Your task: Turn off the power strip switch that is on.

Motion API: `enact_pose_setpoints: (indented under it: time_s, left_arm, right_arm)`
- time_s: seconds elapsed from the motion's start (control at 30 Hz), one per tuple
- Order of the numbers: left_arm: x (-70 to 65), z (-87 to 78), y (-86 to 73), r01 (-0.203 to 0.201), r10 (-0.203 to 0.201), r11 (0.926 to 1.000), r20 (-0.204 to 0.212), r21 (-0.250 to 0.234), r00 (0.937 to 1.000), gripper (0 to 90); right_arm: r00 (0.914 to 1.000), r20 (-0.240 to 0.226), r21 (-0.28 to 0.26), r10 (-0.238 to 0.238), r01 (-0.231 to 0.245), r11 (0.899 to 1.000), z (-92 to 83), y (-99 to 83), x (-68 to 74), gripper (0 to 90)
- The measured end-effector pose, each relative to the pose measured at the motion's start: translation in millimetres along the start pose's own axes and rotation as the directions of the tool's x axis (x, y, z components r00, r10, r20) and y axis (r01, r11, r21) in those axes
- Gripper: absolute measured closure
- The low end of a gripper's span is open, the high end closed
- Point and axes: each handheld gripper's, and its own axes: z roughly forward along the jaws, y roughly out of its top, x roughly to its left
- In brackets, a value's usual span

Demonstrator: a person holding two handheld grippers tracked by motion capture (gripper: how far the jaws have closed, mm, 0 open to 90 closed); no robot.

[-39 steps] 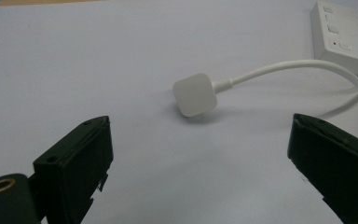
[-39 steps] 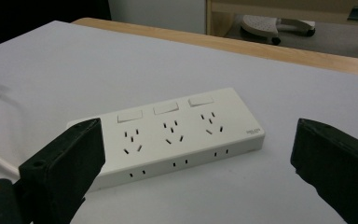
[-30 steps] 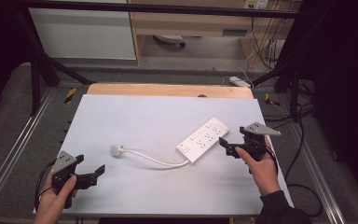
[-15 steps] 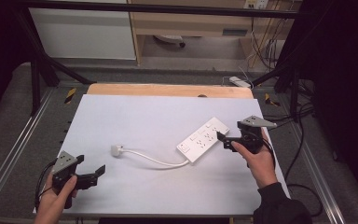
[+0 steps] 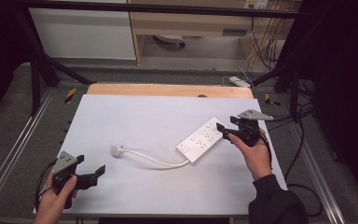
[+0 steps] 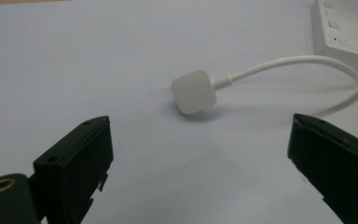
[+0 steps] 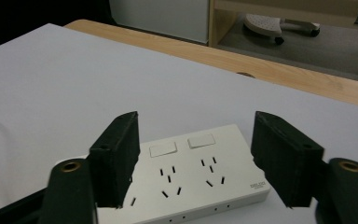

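With the right gripper held wide open and empty astride the power strip's end, the strip could be shoved aside if one jaw is landed first.

Overhead light is falling evenly on the white table top, which is reading bright while the floor and frame around it are sinking into near black. Beyond the left tongs, the plug is casting a soft, short shadow toward the jaws, and the cord is throwing a faint one beside itself. The jaws are appearing slightly blurred at the frame bottom. Between the jaws of the right tongs, the power strip is showing sharp; the background beyond it is softening. The high view is looking grainy.
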Motion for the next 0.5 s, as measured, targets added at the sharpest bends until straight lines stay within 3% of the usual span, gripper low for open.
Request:
enact_pose_setpoints:
  time_s: [0.5]
  left_arm:
    - [-0.1,0.0,0.0,-0.002,0.002,1.0000,0.001,0.000,1.0000,6.6]
  right_arm:
    - [0.9996,0.020,-0.012,-0.021,0.021,1.000,15.8,-0.5,-1.4,69.0]
